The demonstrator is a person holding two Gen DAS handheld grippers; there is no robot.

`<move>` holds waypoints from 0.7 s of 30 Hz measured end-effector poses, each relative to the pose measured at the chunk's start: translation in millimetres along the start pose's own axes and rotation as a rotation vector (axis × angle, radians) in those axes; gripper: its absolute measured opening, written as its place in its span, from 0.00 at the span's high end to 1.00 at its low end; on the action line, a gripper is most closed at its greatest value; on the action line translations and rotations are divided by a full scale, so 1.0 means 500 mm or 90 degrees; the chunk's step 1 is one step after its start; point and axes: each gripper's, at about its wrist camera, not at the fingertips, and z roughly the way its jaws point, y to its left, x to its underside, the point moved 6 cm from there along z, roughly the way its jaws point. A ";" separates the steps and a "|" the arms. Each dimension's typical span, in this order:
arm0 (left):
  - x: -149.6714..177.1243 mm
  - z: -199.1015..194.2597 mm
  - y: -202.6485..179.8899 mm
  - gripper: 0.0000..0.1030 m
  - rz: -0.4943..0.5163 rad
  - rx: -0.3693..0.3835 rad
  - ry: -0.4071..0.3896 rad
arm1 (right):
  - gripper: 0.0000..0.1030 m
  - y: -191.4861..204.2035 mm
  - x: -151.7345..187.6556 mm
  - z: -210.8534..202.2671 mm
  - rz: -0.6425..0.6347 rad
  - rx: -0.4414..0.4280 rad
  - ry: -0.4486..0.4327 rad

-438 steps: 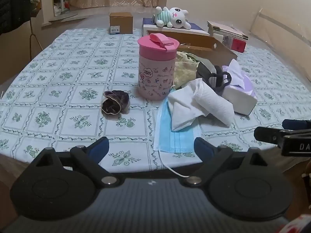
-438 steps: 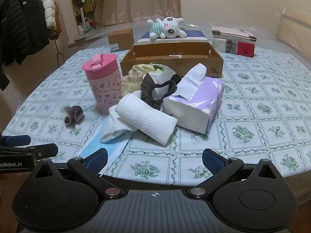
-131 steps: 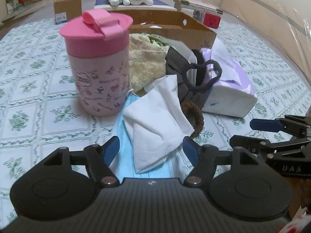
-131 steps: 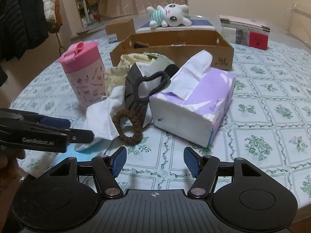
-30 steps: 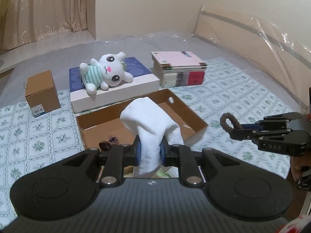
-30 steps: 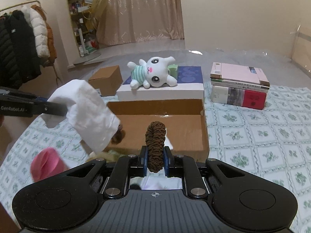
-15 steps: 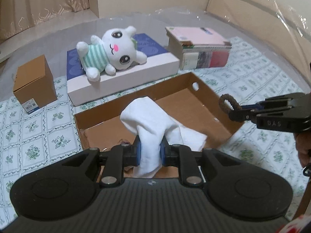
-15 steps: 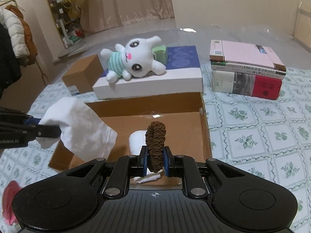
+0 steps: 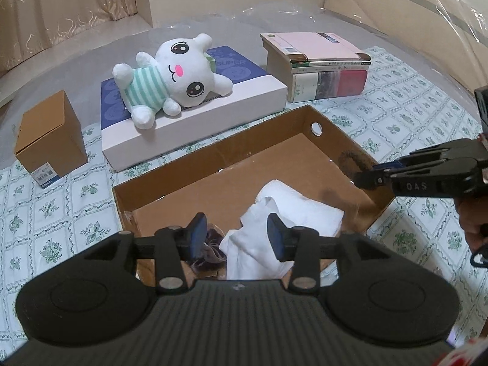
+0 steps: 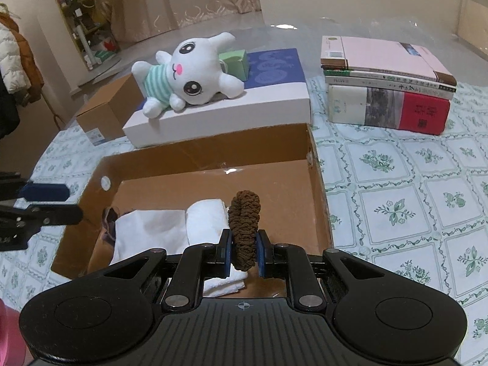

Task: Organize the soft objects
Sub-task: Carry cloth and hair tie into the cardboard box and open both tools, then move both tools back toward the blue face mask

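Observation:
An open cardboard box [image 9: 213, 149] [image 10: 207, 149] sits on the flowered tablecloth. My left gripper [image 9: 237, 233] [image 10: 71, 202] hangs over its near left part with its jaws opening. The white cloth [image 9: 253, 244] [image 10: 149, 228] lies loose in the box between and below the pads, beside a rolled white towel [image 9: 305, 210] [image 10: 204, 222]. A dark purple scrunchie [image 9: 210, 244] [image 10: 108, 216] also lies in the box. My right gripper [image 10: 244, 253] [image 9: 363, 174] is shut on a brown scrunchie [image 10: 244, 213] [image 9: 350, 161] above the box's right side.
Behind the box a white plush rabbit [image 9: 170, 76] [image 10: 186, 73] lies on a flat blue and white box [image 9: 213, 113]. A stack of books [image 9: 320, 67] [image 10: 387, 94] stands at the back right, a small cardboard box [image 9: 48, 140] at the back left. A hand [image 9: 469, 222] holds the right gripper.
The left jaws have come apart and the white cloth has dropped from them into the box. The right gripper has sunk closer over the box, still holding the brown scrunchie.

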 end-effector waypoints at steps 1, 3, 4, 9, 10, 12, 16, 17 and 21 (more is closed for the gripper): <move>0.000 -0.002 0.001 0.62 0.000 0.000 0.000 | 0.84 -0.003 -0.001 0.002 0.003 0.001 -0.002; 0.000 -0.006 0.003 0.62 0.000 -0.001 -0.003 | 0.84 -0.004 -0.003 0.005 0.007 0.001 -0.002; -0.001 -0.007 0.004 0.62 -0.001 -0.001 -0.003 | 0.84 -0.005 -0.003 0.007 0.007 0.002 -0.001; -0.003 -0.011 0.005 0.62 0.001 -0.001 -0.005 | 0.84 -0.002 -0.001 0.014 0.003 0.006 0.001; -0.004 -0.011 0.005 0.62 0.001 -0.001 -0.005 | 0.79 -0.003 -0.002 0.016 0.004 0.003 0.001; -0.003 -0.012 0.005 0.61 0.001 -0.001 -0.005 | 0.51 -0.004 -0.003 0.020 0.018 -0.013 0.005; -0.003 -0.023 0.004 0.53 -0.001 -0.003 -0.009 | 0.37 -0.012 -0.007 0.004 0.043 -0.025 -0.018; -0.003 -0.028 0.004 0.53 -0.002 -0.003 -0.011 | 0.37 -0.011 -0.008 -0.003 0.043 -0.025 -0.020; -0.004 -0.064 0.002 0.53 -0.011 0.000 -0.024 | 0.37 0.003 -0.007 -0.042 0.038 -0.021 -0.035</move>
